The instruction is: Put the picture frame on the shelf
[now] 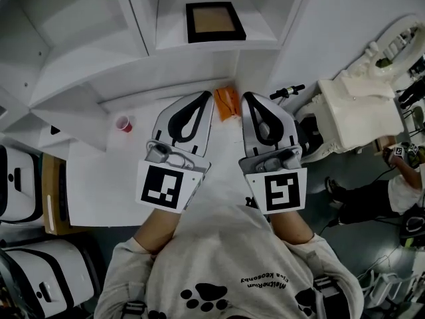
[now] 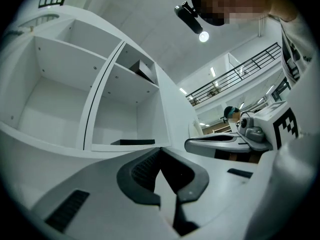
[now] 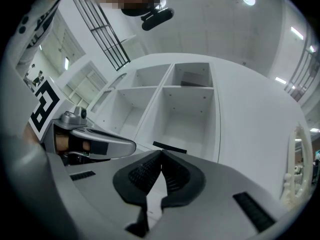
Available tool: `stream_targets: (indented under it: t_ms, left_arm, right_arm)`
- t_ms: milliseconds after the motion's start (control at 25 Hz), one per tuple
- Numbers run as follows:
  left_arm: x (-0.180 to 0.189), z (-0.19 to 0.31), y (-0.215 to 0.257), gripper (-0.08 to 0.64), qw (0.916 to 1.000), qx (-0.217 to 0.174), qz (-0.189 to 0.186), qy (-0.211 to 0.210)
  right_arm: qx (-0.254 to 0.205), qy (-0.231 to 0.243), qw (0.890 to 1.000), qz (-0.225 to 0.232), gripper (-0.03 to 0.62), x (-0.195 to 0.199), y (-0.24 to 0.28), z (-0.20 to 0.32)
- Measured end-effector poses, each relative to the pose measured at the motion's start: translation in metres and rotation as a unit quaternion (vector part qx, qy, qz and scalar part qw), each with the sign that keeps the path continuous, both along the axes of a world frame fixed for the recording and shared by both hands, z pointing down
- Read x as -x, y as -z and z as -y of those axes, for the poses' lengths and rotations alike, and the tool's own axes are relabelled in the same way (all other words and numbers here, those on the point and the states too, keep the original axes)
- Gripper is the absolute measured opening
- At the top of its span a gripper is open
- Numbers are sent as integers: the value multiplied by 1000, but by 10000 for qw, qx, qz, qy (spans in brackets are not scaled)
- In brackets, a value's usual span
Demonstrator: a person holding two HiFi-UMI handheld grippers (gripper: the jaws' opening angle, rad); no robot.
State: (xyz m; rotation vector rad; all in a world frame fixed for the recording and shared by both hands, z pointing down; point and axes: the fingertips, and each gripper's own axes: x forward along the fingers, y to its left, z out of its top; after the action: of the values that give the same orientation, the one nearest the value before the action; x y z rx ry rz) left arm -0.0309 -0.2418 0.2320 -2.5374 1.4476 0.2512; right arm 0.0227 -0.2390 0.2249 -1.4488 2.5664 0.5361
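The black picture frame (image 1: pixel 214 21) with a tan centre lies flat in the middle compartment of the white shelf (image 1: pixel 86 58). It shows as a thin dark slab in the left gripper view (image 2: pixel 132 142) and in the right gripper view (image 3: pixel 169 147). My left gripper (image 1: pixel 207 95) and right gripper (image 1: pixel 247 96) hover side by side above the white table, in front of the shelf and short of the frame. Both are shut with nothing between their pads, as the left gripper (image 2: pixel 160 149) and the right gripper (image 3: pixel 161 153) show in their own views.
A small red cup (image 1: pixel 123 123) stands on the white table (image 1: pixel 99 178) at the left. An orange object (image 1: pixel 228 102) lies between the gripper tips. A bulky white ornate piece (image 1: pixel 358 108) stands at the right, with a person (image 1: pixel 398 191) beyond it. White cases (image 1: pixel 16 185) sit at the left.
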Motion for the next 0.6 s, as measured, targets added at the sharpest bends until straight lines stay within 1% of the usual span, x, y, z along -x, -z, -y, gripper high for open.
stream_targets:
  t_ms: [320,440,600]
  left_arm:
    - [5,-21,-41,20,9994,315,74,113]
    - [6,-27,-54,20,9989,446,19,137]
    - [8,-33,-72,20,9977,647,-14,176]
  right_arm:
    - [338,35,9994,44,32,7,-34,-24]
    - [503,49,9987,51,32,6,-50,-30]
    - [604,23,9982,50,32,5,-63,-33]
